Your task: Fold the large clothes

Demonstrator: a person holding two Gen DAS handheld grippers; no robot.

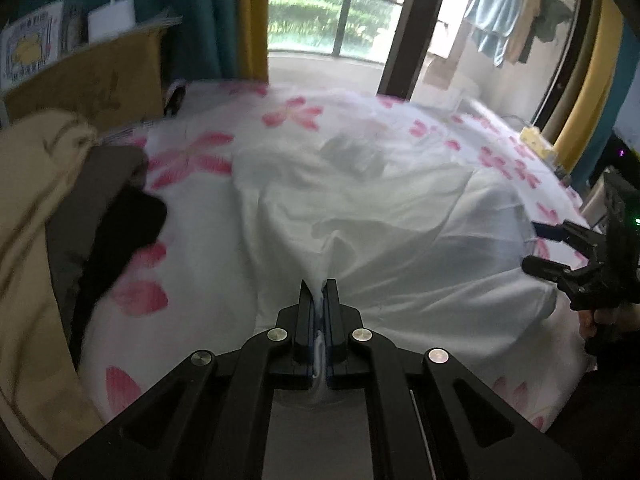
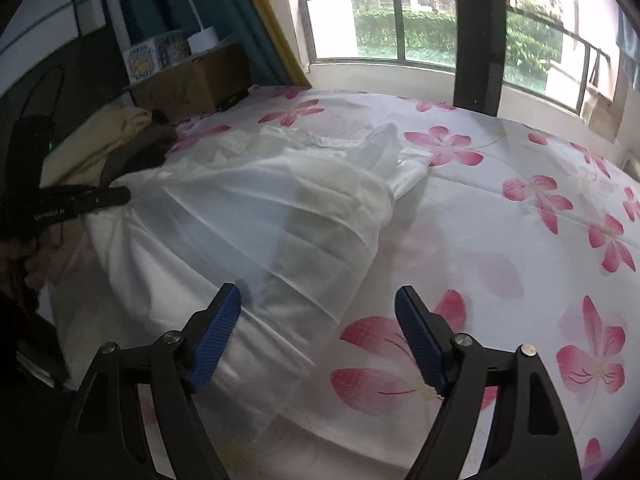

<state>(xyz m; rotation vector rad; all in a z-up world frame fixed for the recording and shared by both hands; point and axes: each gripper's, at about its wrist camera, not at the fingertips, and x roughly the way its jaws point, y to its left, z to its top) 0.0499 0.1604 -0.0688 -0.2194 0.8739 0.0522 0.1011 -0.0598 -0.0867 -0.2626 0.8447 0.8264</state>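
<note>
A large thin white garment [image 1: 360,216] lies spread and wrinkled on a bed with a white sheet printed with pink flowers [image 1: 192,160]. My left gripper [image 1: 320,292] is shut on a pinched fold of the garment's near edge. It also shows at the left of the right wrist view [image 2: 116,196]. My right gripper [image 2: 318,300] is open and empty, just above the garment's near right edge [image 2: 280,240]. It shows at the right of the left wrist view [image 1: 536,248], beside the garment's right side.
A pile of beige, grey and black clothes [image 1: 60,200] lies on the bed's left side [image 2: 120,140]. A cardboard box [image 2: 192,80] stands behind it. A window [image 2: 400,24] lies beyond the bed. Flowered sheet [image 2: 540,240] spreads to the right.
</note>
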